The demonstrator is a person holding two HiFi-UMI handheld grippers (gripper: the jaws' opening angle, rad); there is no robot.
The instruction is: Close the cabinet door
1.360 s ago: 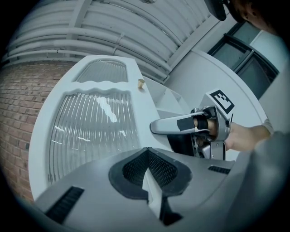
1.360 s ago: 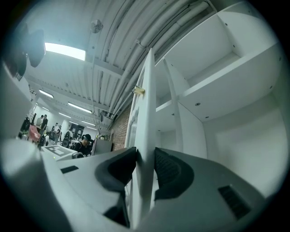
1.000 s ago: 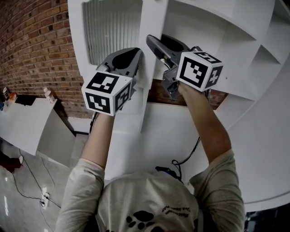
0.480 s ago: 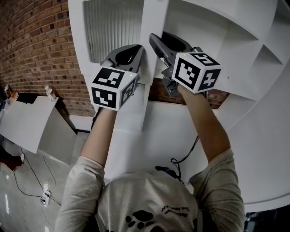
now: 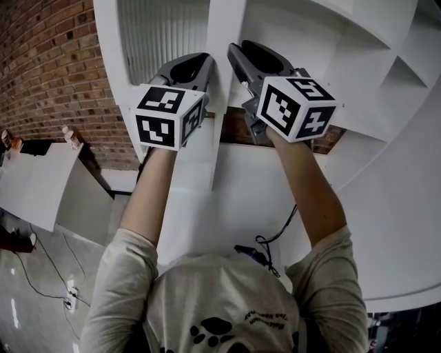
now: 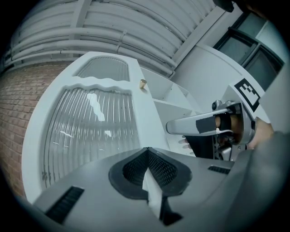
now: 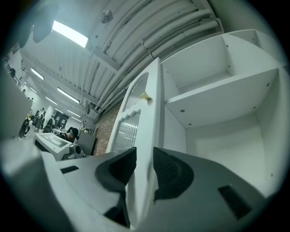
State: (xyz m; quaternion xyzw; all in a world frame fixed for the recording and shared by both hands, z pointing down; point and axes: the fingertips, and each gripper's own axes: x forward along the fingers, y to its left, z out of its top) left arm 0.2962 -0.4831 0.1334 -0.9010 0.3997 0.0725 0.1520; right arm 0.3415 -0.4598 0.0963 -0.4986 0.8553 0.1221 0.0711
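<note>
Reaching up toward 12 o'clock in the head view, the person is working on the white cabinet door, a flat painted panel that is standing open and edge-on, swung out from the white open-shelved cabinet at 1 o'clock. The left gripper is sitting against the door's outer face at 11 o'clock and the right gripper is sitting at its free edge. Having one on each side is probably giving control over the swing shut. A rough red brick wall is filling 9 o'clock.

In the left gripper view, the jaws are lying together with their cross-hatched black pads meeting at the tips. A pale sliver is showing low between them, and I cannot identify it. The arched ribbed glass pane is catching glare at 10 o'clock, with a small round brass knob at 12 o'clock.

In the right gripper view, the door's smooth, square-cut edge is running up between the ridged pads. The jaws have just been closing and are clamping that edge from both faces. Plain white shelves are lying at 2 o'clock.
</note>
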